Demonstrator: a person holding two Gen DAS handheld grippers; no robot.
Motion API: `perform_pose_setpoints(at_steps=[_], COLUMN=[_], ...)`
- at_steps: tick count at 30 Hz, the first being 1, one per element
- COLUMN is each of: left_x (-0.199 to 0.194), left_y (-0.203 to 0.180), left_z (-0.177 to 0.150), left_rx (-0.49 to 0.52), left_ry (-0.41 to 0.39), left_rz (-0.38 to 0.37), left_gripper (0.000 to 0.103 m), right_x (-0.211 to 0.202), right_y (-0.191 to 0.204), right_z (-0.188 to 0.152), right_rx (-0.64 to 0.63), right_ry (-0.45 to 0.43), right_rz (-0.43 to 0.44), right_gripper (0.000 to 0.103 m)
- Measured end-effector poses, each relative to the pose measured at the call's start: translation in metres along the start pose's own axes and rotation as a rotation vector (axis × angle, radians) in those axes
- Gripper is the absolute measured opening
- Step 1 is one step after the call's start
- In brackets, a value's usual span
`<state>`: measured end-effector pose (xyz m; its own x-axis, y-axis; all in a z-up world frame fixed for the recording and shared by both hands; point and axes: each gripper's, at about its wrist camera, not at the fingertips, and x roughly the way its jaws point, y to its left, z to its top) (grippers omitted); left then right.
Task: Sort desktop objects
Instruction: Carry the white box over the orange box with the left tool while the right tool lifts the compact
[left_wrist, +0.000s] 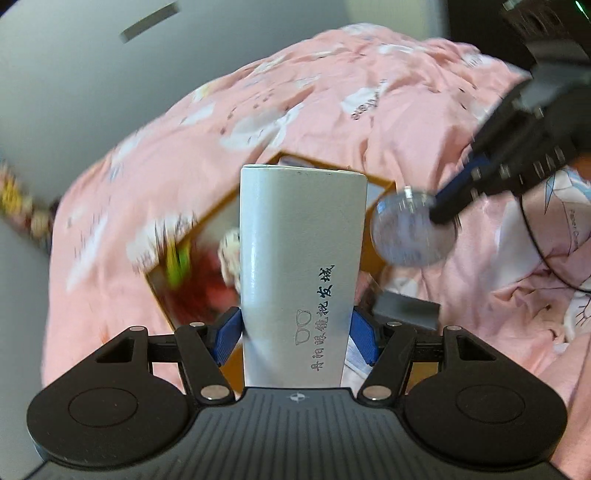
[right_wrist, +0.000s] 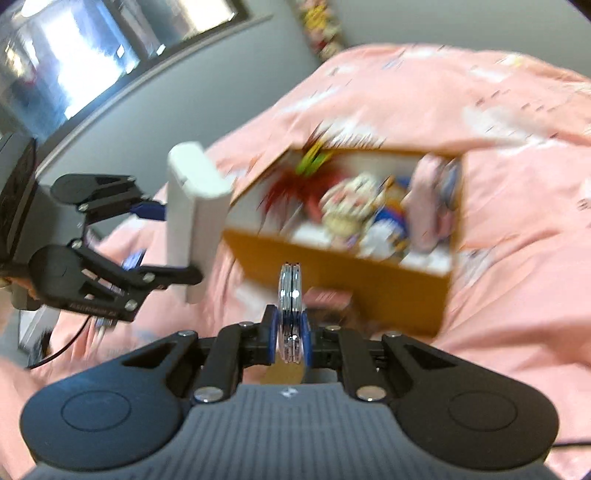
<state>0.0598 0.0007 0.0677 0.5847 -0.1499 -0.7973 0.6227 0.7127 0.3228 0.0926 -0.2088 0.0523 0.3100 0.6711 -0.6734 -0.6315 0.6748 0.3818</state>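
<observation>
Left gripper clamps a white glasses case upright; right gripper pinches a round compact mirror edge-on between narrow jaws. Both hang above the pink quilt, near the open cardboard box of toys

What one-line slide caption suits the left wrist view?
Left gripper holds a white glasses case above the cardboard box on pink bedding.
</observation>
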Motion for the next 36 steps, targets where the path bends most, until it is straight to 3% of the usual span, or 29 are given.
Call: perform_pose_setpoints(at_steps=[5,10,15,22,27,30,36], left_x=[0.028,0.074,0.121,0.167,0.188,0.203,0.228], left_y=[0.014,0.016,0.005,0.005,0.008,0.011,0.02], left_z=[0.045,0.077,0.084,0.09,0.103,0.105,0.098], left_rx=[0.115,0.283,0.456,0.579,0.591,0.544,0.419], left_ry=[0.033,0.118,0.219,0.369,0.43,0.451,0.485], left_rz=[-0.021,-0.031,-0.118,-0.269,-0.402,-0.497,-0.574], left_gripper=[0.074,0.074,0.074,0.074,0.072,0.072,0.071], right_x=[-0.024,-0.041,-0.037,-0.015,0.001,0.006,0.014], right_y=[-0.022,-0.052,-0.087,-0.114,-0.126,-0.132,-0.136], right_z=[0.017,0.027,0.031,0.026,0.026,0.025,0.021], right_rx=[0.027,0.088,0.165,0.231,0.255,0.271,0.28], right_ry=[-0.119,-0.197,-0.215,-0.178,-0.16,-0.151,-0.134], right_rz=[-0.106,-0.17,-0.221,-0.212,-0.204,-0.202,-0.201], right_gripper=[0.014,0.014,0.014,0.014,0.014,0.014,0.014])
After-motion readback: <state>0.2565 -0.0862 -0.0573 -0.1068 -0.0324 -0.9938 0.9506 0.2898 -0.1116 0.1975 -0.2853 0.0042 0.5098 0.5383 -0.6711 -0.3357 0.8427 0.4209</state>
